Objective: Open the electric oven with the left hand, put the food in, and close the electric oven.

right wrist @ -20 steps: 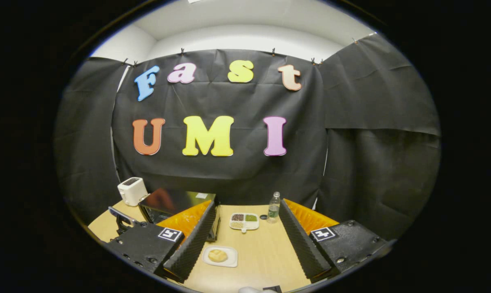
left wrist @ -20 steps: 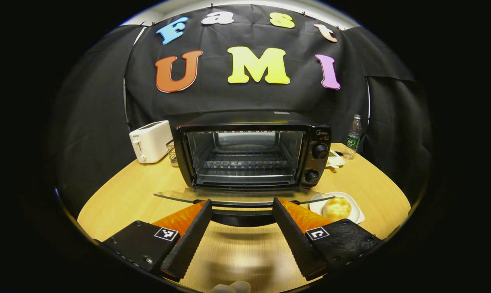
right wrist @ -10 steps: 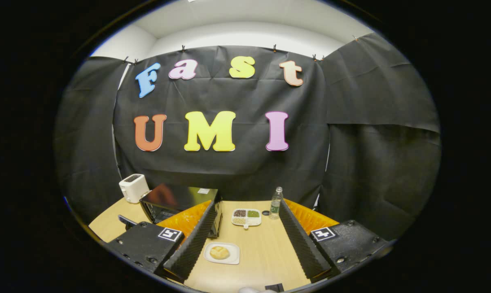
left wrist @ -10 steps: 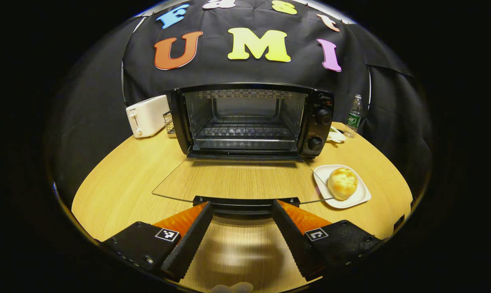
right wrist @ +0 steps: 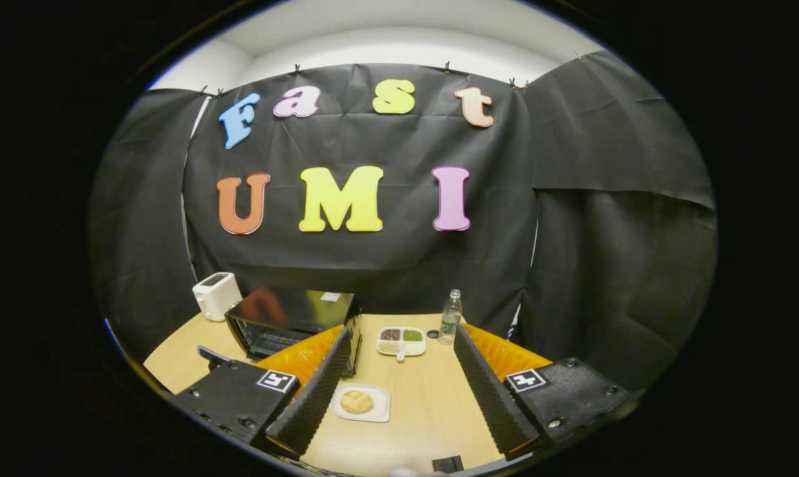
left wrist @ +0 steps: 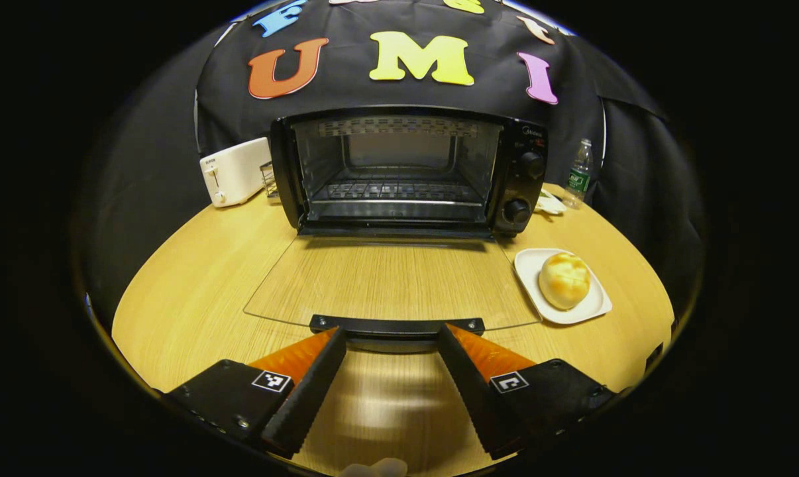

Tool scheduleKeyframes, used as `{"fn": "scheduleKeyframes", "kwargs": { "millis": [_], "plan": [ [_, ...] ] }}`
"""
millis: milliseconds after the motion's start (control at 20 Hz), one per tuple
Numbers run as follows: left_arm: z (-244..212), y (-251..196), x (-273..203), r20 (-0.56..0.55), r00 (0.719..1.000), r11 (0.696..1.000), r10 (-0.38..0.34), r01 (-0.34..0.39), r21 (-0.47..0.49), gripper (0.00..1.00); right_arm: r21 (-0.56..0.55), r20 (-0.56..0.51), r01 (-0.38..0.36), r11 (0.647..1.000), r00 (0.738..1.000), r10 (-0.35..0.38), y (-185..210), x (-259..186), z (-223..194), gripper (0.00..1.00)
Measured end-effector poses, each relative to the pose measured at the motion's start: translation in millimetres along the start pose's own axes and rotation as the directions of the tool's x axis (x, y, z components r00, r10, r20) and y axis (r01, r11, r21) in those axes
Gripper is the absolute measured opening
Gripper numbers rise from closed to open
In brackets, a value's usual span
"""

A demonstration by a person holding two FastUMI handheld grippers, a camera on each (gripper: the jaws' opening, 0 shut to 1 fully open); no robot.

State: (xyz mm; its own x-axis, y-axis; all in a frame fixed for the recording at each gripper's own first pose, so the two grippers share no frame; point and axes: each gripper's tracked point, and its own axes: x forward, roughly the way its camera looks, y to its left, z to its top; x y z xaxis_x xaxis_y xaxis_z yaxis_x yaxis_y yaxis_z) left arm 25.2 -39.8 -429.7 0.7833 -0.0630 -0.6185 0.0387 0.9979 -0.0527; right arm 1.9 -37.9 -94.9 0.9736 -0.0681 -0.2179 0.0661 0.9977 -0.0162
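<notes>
The oven (left wrist: 406, 172) is sitting at 12 o'clock in the left gripper view, at the far side of the table (left wrist: 187, 291), its glass door (left wrist: 389, 281) lying flat and fully open toward the camera. The door's black handle (left wrist: 396, 326) is running crosswise from 9 to 3 o'clock, just beyond the tips of the left gripper (left wrist: 389, 344), whose fingers are spread apart and gripping nothing. The bun (left wrist: 564, 279) is resting on a white plate (left wrist: 529, 265) at about 2 o'clock, just beside the door's right edge.

In the right gripper view, that bun (right wrist: 356, 401) is lying low at 12 o'clock, slightly left of the midline of the right gripper (right wrist: 396, 361), which is also standing wide and empty. By my judgement the opening step is done, and the right gripper is better placed for the bun, needing to drop forward and down.

Further out, a toaster (left wrist: 235, 171) is standing at 10 o'clock and a bottle (left wrist: 578, 180) at 1 o'clock.
</notes>
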Motion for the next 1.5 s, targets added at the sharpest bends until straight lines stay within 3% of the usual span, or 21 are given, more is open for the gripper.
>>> {"fn": "scheduleKeyframes", "kwargs": {
  "millis": [350, 550, 700, 950, 1150, 1500],
  "plan": [
    [76.0, 7.6, -43.7, 0.205, 0.978, 0.999, -0.019, 0.013, 0.030, 0.93, -0.002, 0.059, -0.003, 1.000, 0.998, 0.003, 1.9, 5.3, 14.0, 0.99],
    [138.6, 8.9, -101.5, 0.351, 0.935, 0.999, -0.047, 0.035, 0.041, 0.93, -0.048, 0.073, -0.010, 0.999, 0.997, 0.013, 8.4, 16.1, -3.4, 1.00],
    [186.5, 14.4, -155.2, 0.461, 0.887, 0.997, -0.035, 0.001, 0.074, 0.92, -0.072, 0.065, -0.026, 0.997, 0.997, 0.031, 20.2, 24.6, -34.4, 1.00],
    [246.2, 26.5, -228.8, 0.576, 0.817, 0.999, -0.005, -0.015, 0.030, 0.92, -0.103, 0.006, -0.075, 0.992, 0.997, 0.076, 47.2, 40.8, -96.2, 1.00],
    [268.4, 38.5, -259.5, 0.603, 0.798, 0.999, 0.024, -0.034, 0.006, 0.92, -0.061, -0.102, -0.099, 0.993, 0.990, 0.092, 67.1, 62.1, -159.2, 0.99],
    [275.5, 37.3, -271.5, 0.592, 0.806, 1.000, 0.015, -0.024, 0.007, 0.92, -0.012, -0.308, -0.116, 0.993, 0.945, 0.107, 97.4, 119.8, -270.5, 1.00]
  ]
}}
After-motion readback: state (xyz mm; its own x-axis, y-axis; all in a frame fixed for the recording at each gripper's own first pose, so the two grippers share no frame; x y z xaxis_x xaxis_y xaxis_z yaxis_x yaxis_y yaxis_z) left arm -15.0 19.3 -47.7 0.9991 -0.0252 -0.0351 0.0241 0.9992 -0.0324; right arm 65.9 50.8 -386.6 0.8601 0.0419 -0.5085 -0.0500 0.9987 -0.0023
